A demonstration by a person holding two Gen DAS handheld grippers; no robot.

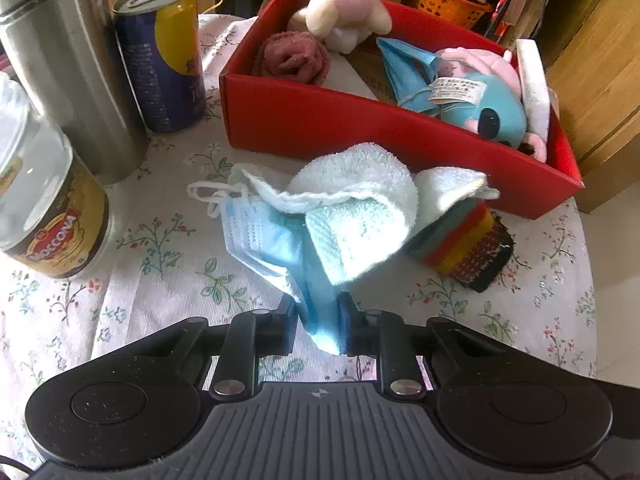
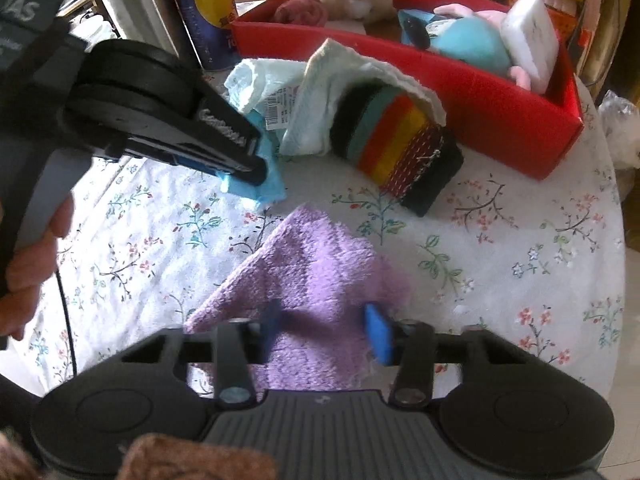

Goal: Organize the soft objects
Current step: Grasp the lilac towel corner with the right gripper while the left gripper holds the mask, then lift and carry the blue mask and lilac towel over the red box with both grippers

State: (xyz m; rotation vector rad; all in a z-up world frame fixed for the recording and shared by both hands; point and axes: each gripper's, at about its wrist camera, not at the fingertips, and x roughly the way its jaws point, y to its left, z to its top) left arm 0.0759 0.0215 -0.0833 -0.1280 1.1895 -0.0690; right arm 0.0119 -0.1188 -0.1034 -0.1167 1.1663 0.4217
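Note:
My left gripper (image 1: 319, 320) is shut on a blue face mask (image 1: 264, 240), with a pale mint towel (image 1: 356, 216) draped over the mask. The left gripper (image 2: 256, 164) also shows in the right wrist view, pinching the mask (image 2: 268, 184). A striped knit piece (image 2: 396, 148) lies partly under the towel (image 2: 316, 120). My right gripper (image 2: 324, 328) is open over a purple towel (image 2: 316, 280) lying flat on the tablecloth. The red box (image 1: 320, 124) behind holds a maroon cloth (image 1: 292, 58), a cream plush (image 1: 344, 14) and a blue and pink plush (image 1: 476, 92).
On the left stand a steel flask (image 1: 64, 60), a blue and yellow can (image 1: 164, 56) and a coffee jar (image 1: 44, 208). A white sponge block (image 2: 532, 40) leans in the box's right end. The round table's edge (image 2: 612, 280) curves on the right.

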